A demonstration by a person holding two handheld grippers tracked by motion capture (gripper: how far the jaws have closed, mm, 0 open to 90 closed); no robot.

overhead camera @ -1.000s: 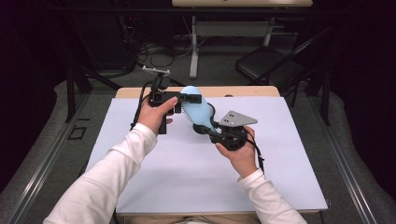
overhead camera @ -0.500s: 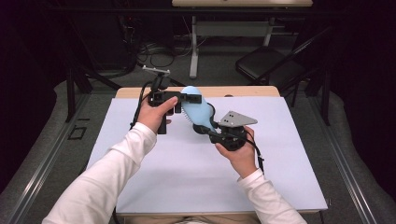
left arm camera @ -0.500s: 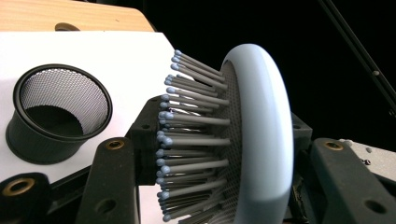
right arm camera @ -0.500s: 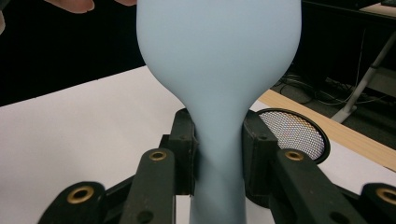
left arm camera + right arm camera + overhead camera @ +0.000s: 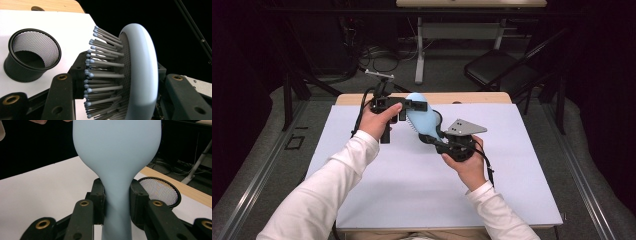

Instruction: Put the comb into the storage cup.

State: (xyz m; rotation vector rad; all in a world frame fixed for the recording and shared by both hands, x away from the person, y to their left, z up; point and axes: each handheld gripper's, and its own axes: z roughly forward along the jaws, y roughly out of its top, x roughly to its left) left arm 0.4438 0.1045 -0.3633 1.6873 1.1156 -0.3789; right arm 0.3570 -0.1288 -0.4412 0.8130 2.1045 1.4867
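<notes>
A light blue hairbrush (image 5: 421,119) hangs above the far middle of the white table between both grippers. My right gripper (image 5: 433,138) is shut on its narrow neck (image 5: 117,202), one jaw pad pressing each side. My left gripper (image 5: 413,106) holds the oval head (image 5: 140,75): one jaw lies against the bristle tips (image 5: 90,75), the other behind the smooth back. In the high view a hand holds each gripper, the left one reaching in from the left.
A black mesh cup (image 5: 32,55) stands on the white table (image 5: 422,180) just behind the brush, also in the right gripper view (image 5: 160,191). A wooden strip (image 5: 472,98) edges the far side. Chairs and cables lie on the floor beyond.
</notes>
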